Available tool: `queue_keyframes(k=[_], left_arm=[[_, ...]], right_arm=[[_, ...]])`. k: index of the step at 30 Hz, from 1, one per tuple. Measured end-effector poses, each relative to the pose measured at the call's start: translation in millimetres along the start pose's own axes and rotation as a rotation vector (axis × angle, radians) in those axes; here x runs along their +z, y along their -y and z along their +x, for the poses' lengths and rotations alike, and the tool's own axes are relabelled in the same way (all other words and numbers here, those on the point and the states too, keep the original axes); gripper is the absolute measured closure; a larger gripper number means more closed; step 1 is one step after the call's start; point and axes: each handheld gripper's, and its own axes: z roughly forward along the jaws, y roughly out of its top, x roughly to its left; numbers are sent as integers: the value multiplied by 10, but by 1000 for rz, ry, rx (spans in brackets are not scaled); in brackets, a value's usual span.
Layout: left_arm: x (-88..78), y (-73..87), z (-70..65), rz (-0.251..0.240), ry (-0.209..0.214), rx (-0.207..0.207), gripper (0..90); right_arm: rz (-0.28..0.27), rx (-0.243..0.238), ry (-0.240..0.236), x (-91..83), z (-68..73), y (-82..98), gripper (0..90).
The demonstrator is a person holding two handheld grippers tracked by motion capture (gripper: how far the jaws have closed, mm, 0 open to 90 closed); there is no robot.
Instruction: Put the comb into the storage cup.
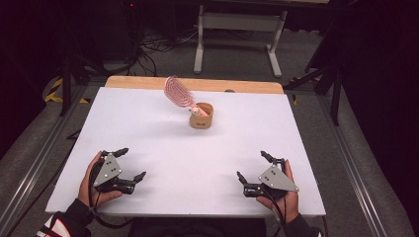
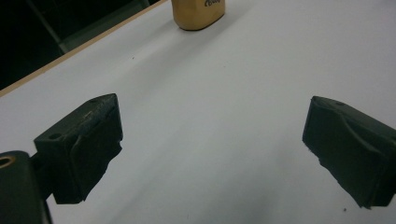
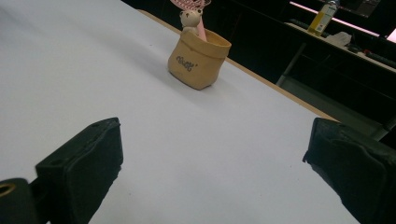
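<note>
Leaning up-left out of the tan pot (image 1: 201,118), the pink brush (image 1: 179,92) points its head away; left gripper (image 1: 132,167) and right gripper (image 1: 253,168) rest on the bench (image 1: 148,133), jaws wide apart, empty.

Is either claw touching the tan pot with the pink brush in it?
Apart. The high view shows the left claw and right claw near the table's front edge, with bare white table between them and the tan pot.
</note>
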Motion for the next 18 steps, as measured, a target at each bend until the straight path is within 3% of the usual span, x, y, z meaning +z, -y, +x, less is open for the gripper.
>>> queue_keyframes(k=[18], left_arm=[[-17,-12,-9,-5,-4,9,60]], right_arm=[[-7,3,3,6,-14,-2,42]])
